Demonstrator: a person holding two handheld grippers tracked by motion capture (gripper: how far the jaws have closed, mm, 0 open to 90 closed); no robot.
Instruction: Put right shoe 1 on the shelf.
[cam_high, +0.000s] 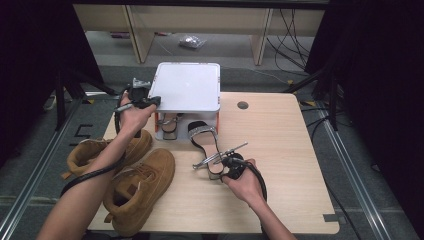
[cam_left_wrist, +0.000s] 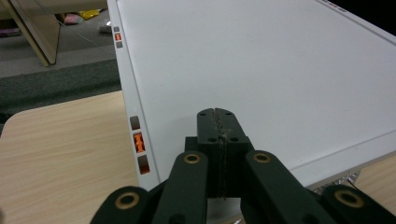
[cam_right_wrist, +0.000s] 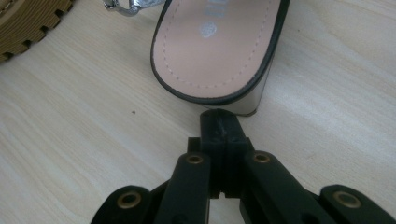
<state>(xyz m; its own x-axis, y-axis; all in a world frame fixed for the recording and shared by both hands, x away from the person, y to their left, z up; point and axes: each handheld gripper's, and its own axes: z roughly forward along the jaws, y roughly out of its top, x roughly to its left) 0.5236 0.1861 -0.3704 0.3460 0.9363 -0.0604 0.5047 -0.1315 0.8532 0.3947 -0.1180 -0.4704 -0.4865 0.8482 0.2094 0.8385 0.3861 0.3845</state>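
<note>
1. Pale wood-grain bench (cam_high: 280, 150) stands on a grey carpeted floor (cam_high: 40, 150), with dark space at both sides and light wooden furniture legs behind it.
2. At the bench's far edge, left of the middle, sits a white box-like shoe rack (cam_high: 188, 86) with a flat top and orange clips along its side.
3. Under the rack's top, one silver-strapped sandal (cam_high: 169, 125) stands tucked in at the left.
4. A second sandal (cam_high: 206, 145), with a black-edged pink insole and a glittery strap, lies near the middle of the bench, its toe by the rack's front and its heel towards the near edge.
5. Two tan suede boots (cam_high: 135, 185) lie by the bench's left edge, one behind the other, the nearer reaching to the near-left corner.
6. The left gripper (cam_left_wrist: 218, 122) is held over the rack's near-left corner; its jaws are pressed fully together with nothing between them, just above the white top.
7. The right gripper (cam_right_wrist: 220, 122) is at the heel end of the loose sandal; its jaws are also fully closed and empty, their tip just beside the heel's rim. Whether the tip touches the heel cannot be told.
8. In the high view, the person's right hand (cam_high: 242, 180) is between the sandal and the near edge.
</note>
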